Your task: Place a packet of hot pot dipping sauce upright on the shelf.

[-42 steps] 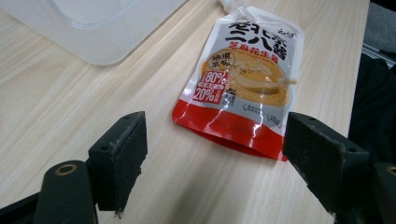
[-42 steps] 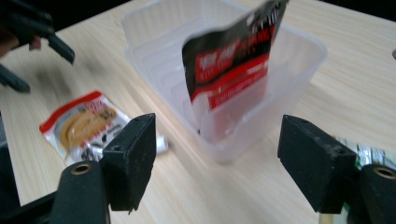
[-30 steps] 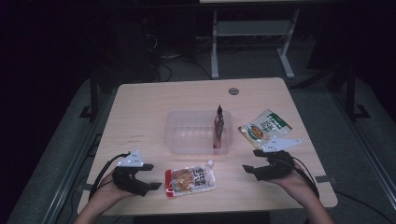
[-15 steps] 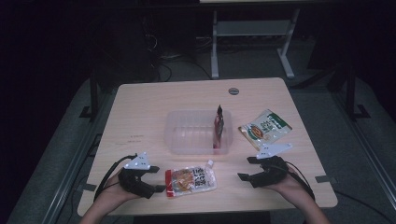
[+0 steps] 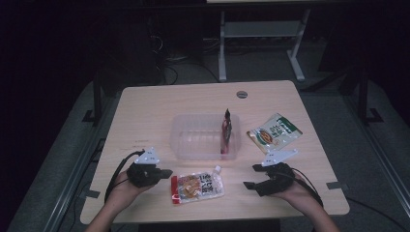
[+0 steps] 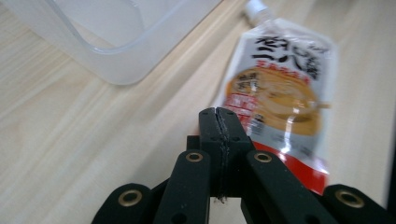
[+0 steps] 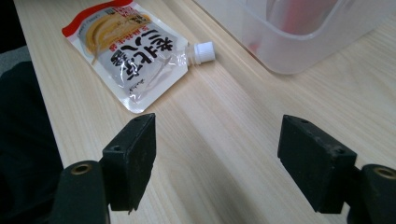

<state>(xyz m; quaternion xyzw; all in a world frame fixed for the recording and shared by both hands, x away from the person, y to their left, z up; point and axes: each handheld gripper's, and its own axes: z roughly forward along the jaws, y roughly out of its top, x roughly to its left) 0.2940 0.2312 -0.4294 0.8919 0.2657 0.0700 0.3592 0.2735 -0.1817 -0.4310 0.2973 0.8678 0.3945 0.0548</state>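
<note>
A spouted drink pouch (image 5: 198, 186) (image 6: 280, 93) (image 7: 130, 51) with a red bottom edge and white cap lies flat near the table's front edge. My left gripper (image 5: 167, 172) (image 6: 218, 114) rests just left of it; its jaws have just been closing and now meet, with nothing between them. The pouch's edge lies right beside the tips. My right gripper (image 5: 251, 176) (image 7: 219, 140) sits to the pouch's right, open wide and empty, aimed at the cap end.
A clear plastic container (image 5: 179, 140) (image 6: 107, 56) (image 7: 299, 56) stands mid-table with a dark red packet (image 5: 226, 128) upright against its right wall. A green snack pouch (image 5: 274, 131) lies to its right. A round grommet (image 5: 242, 94) sits near the far edge.
My left gripper has slid right toward the pouch and its jaws have come together. The right gripper has barely shifted.
</note>
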